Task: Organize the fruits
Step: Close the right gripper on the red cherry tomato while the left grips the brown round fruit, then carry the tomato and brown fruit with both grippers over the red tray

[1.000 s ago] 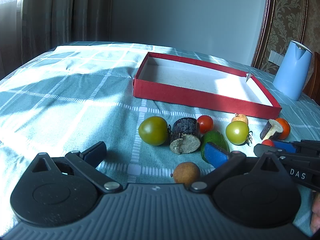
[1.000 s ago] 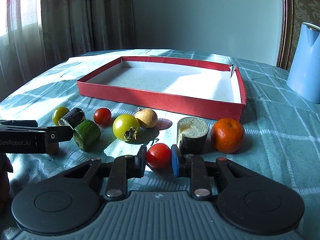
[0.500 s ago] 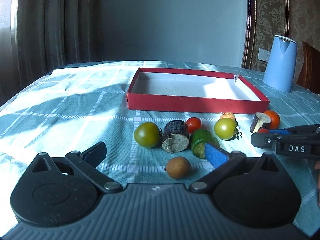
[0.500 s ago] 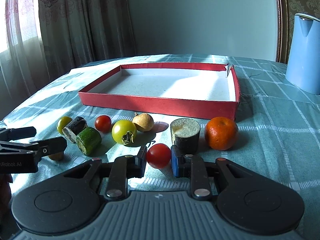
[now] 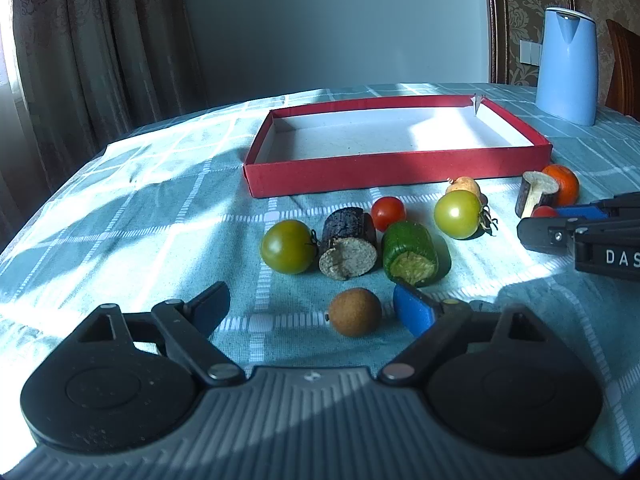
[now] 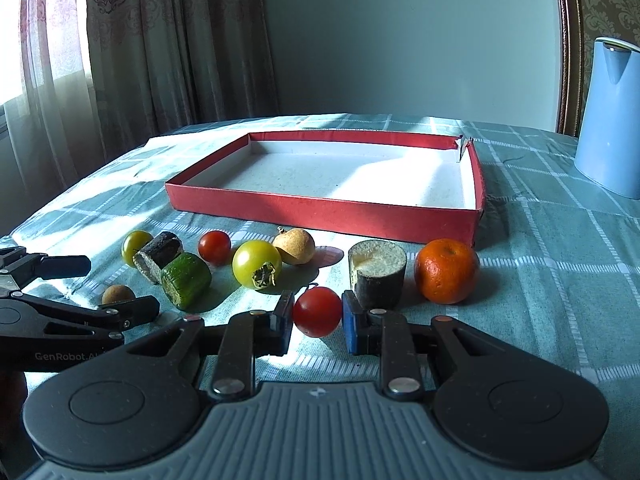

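A red tomato (image 6: 318, 311) is clamped by the right gripper (image 6: 316, 322), ready for the empty tray (image 6: 320, 204); a brown fruit (image 5: 354, 311) is framed by the wide-open left gripper (image 5: 312, 308).

a home dining room: a table under a teal checked tablecloth (image 6: 560, 280), patterned curtains (image 6: 160, 60) at a sunlit window, damask wallpaper (image 5: 532, 8) behind a dark wood frame, a blue electric kettle (image 5: 566, 68), and a wooden chair (image 5: 624, 72) at the table's edge.
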